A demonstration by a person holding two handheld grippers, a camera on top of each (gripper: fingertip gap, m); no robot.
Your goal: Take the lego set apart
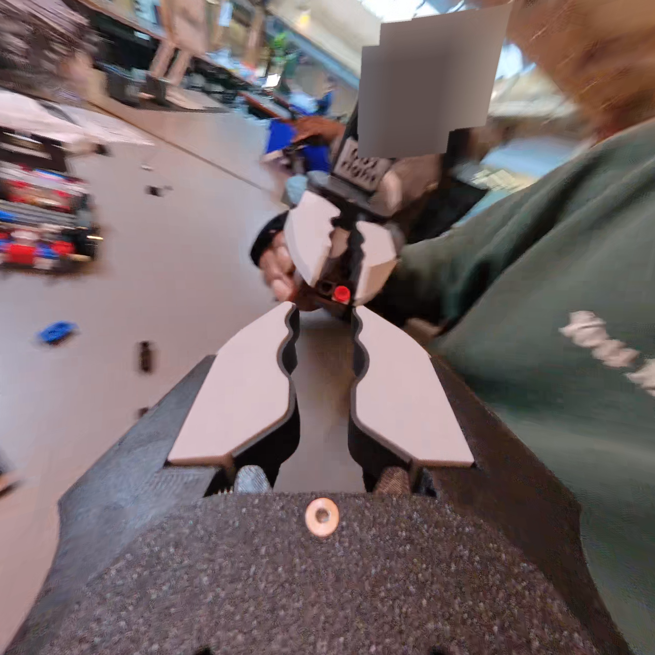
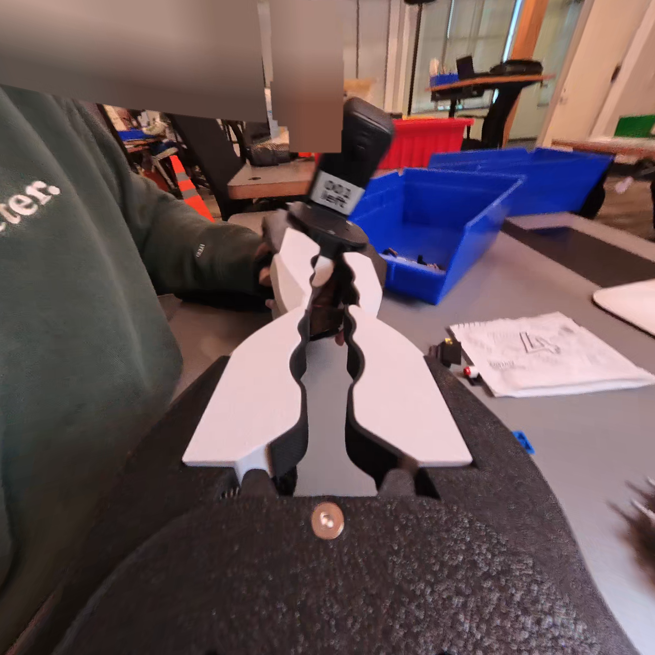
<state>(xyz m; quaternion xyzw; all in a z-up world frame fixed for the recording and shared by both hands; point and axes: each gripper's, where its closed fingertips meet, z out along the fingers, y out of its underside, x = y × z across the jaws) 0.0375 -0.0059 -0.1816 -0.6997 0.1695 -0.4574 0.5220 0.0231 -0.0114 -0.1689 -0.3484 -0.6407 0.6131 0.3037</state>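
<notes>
Grippers face each other tip to tip above the grey table point(image 2: 531, 283), w/ the lego set between them. Left gripper point(image 1: 324, 320) has its white fingers point(image 1: 248, 382) spread w/ a clear gap, tips just at the near end of the lego set point(image 1: 335, 296), a small dark brown/black build w/ a red stud point(image 1: 341, 293) on the end facing the left cam; can't tell if the tips touch it. Right gripper point(image 2: 324, 324) sits w/ fingers narrowed on the dark lego piece, pinching it, and in the left wrist view its two white fingers close on either side of the build. Person in a green sweatshirt point(image 2: 71, 283) holds both tools, one hand point(image 1: 280, 269) wrapped at the right gripper's side. Loose bits lie on the table: a blue brick point(image 1: 56, 332) and small dark pieces point(image 1: 145, 356) off to the left cam's side, a white paper bag point(image 2: 542, 351) w/ a few small parts point(image 2: 448, 351) beside it, and a blue bin point(image 2: 443, 227) behind. Background blurred
</notes>
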